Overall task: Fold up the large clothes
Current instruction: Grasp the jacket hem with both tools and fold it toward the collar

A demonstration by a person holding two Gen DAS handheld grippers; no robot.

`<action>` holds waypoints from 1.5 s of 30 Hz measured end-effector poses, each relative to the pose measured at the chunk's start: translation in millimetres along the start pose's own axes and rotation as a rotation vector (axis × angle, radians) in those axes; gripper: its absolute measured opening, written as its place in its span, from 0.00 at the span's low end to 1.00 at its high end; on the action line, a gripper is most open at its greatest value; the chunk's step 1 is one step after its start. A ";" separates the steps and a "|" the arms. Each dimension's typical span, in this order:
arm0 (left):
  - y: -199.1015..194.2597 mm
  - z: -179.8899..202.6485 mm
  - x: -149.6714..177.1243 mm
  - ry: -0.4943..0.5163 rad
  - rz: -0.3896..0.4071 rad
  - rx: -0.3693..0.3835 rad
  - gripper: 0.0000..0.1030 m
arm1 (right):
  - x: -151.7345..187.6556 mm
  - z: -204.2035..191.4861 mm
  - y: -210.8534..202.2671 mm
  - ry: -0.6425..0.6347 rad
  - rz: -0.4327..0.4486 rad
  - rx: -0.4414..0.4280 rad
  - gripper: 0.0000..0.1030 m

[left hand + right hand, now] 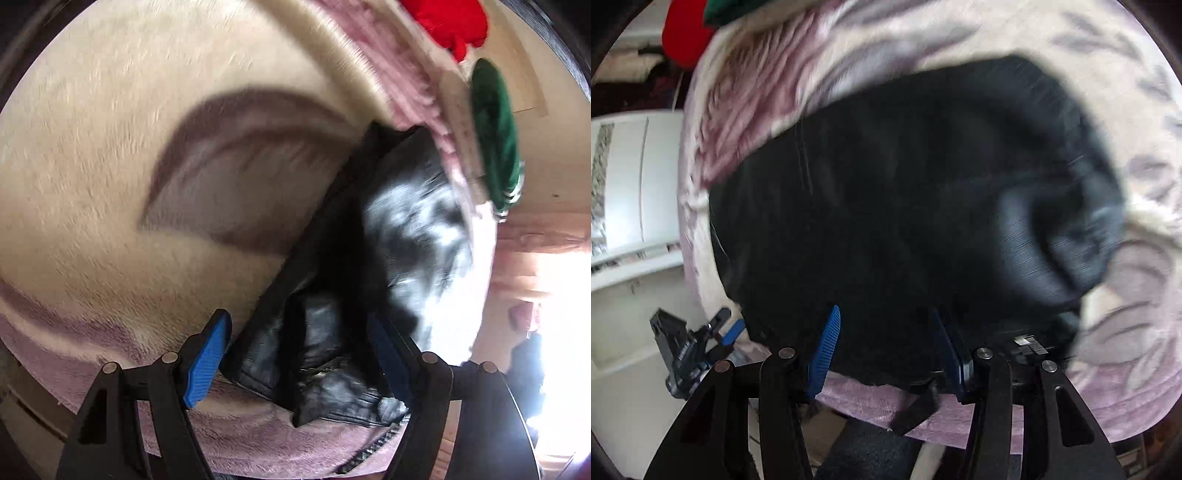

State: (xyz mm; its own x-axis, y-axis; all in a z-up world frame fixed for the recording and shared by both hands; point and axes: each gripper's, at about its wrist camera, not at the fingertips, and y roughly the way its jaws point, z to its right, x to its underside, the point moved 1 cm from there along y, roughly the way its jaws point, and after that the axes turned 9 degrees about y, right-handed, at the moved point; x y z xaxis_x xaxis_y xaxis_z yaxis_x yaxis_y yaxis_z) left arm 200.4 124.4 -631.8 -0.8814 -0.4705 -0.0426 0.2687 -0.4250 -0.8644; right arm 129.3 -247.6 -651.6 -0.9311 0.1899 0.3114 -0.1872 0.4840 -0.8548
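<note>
1. Black jacket [399, 229]: glossy, leather-like surface with creases and bright sheen from window light. It lies bunched in a long heap on the plush blanket [110, 147], toward the right of the left wrist view. A ribbed hem and a zipper edge show near the bottom of that view.
2. In the right wrist view the same jacket [905, 192] reads as a broad, matte dark mass, rounded in outline, covering most of the blanket [1126, 92] there. The picture is motion-blurred; fine detail cannot be made out.
3. Blanket: fluffy pile, cream ground with mauve leaf-shaped patterns and a mauve border. It drapes over the edge of the bed or couch beneath it.
4. Left gripper [295, 354]: black frame, ribbed blue pads. Jaws stand apart, straddling the near end of the jacket; the left pad is clear of the leather, and contact at the right pad cannot be told.
5. Right gripper [886, 350]: same build. Jaws stand apart over the jacket's near edge; whether the pads touch cloth cannot be told.
6. The left gripper [698, 343] also shows small at lower left of the right wrist view, beside the blanket's edge.
7. Red garment [450, 18] and dark green garment [495, 136]: soft, knit-looking, lying at the blanket's far edge, well apart from the jacket.
8. White cabinet [635, 177]: smooth panels, left of the bed.
</note>
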 end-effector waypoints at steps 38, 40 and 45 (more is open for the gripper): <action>17.9 6.6 -21.2 -0.044 0.090 0.409 0.75 | 12.4 66.3 -57.2 0.122 0.066 -0.081 0.59; 12.2 1.7 -8.3 -0.044 0.087 0.394 0.75 | 27.5 102.7 -66.4 0.198 0.069 -0.072 0.61; -1.4 -2.0 6.7 -0.047 0.129 0.336 0.72 | 60.0 180.7 -55.7 0.370 0.034 -0.066 0.61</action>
State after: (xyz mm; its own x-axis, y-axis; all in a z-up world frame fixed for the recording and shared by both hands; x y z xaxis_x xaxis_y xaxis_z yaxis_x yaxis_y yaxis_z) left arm 193.3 123.5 -631.8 -0.8154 -0.5682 -0.1109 0.4958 -0.5865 -0.6404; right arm 27.3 -417.5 -660.4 -0.7582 0.4966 0.4226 -0.1265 0.5238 -0.8424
